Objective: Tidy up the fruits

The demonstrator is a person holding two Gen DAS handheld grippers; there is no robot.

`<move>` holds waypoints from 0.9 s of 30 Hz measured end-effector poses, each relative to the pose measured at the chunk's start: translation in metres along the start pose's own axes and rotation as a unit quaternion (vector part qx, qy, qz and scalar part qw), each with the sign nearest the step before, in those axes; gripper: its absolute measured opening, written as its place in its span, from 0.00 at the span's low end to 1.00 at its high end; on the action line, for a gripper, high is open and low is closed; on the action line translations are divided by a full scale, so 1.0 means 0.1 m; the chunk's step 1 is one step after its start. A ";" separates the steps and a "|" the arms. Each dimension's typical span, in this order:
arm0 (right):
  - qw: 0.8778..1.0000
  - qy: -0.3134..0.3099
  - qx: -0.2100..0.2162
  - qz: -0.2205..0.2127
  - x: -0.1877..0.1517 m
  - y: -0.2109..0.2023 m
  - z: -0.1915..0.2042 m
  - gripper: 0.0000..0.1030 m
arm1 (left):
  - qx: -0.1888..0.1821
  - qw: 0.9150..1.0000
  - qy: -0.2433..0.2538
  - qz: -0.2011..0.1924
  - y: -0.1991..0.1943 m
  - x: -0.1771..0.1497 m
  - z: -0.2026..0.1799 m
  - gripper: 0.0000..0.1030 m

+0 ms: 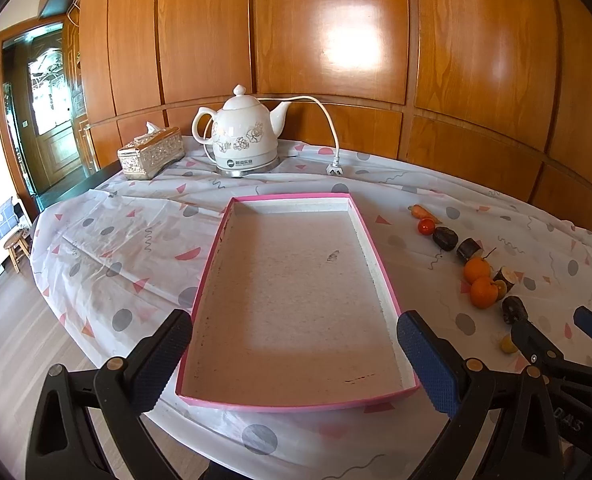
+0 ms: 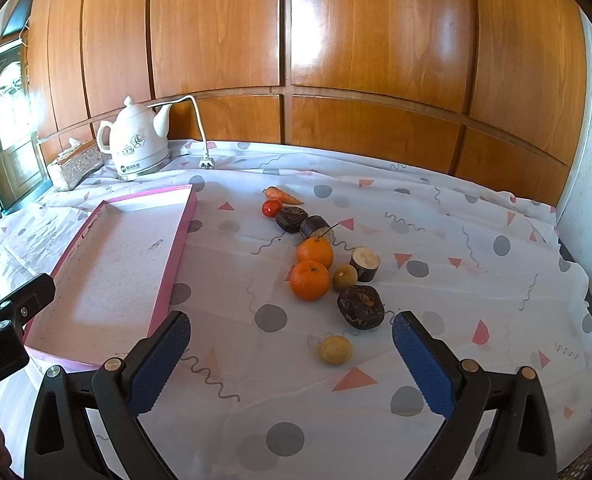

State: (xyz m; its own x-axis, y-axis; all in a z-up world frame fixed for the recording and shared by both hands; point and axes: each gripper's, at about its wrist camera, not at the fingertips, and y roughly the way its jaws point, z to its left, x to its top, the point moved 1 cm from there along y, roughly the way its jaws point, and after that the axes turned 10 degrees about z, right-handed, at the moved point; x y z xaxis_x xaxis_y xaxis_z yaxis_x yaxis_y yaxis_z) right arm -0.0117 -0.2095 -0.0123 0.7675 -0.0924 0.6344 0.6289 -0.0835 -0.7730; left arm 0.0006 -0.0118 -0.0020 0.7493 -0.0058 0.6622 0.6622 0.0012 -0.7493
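Note:
An empty pink-rimmed tray (image 1: 207, 276) lies on the patterned tablecloth, and my left gripper (image 1: 292, 344) hovers open over its near end with nothing between its fingers. To the right of the tray (image 2: 176, 256) runs a row of produce: a carrot (image 2: 282, 195), a cherry tomato (image 2: 271, 208), dark brown pieces (image 2: 291, 219), two oranges (image 2: 309, 280), a cut stub (image 2: 365, 263), another dark piece (image 2: 361, 306) and a small yellowish fruit (image 2: 335, 349). My right gripper (image 2: 290, 336) is open just short of the yellowish fruit, holding nothing.
A white floral kettle (image 1: 242, 132) with its cord and plug (image 1: 335, 169) stands at the back, next to a tissue box (image 1: 152, 152). Wood panelling backs the table. The table edge drops to the floor on the left, where a stool (image 1: 16, 248) stands.

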 end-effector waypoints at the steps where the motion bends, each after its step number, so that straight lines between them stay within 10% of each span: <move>1: 1.000 0.001 0.000 0.001 0.00 0.00 -0.01 1.00 | 0.000 1.000 0.000 0.000 0.00 0.00 0.00 1.00; 27: 1.000 0.003 0.001 0.010 0.03 0.06 -0.09 1.00 | -0.008 1.000 0.010 0.010 0.04 0.01 -0.08 1.00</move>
State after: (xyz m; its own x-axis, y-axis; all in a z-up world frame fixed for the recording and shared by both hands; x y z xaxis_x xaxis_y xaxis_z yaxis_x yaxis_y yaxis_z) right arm -0.0067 -0.2195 -0.0149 0.7793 -0.0992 0.6187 0.6136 -0.0796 -0.7856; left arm 0.0042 -0.0200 -0.0043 0.7619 -0.0268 0.6472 0.6471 -0.0138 -0.7623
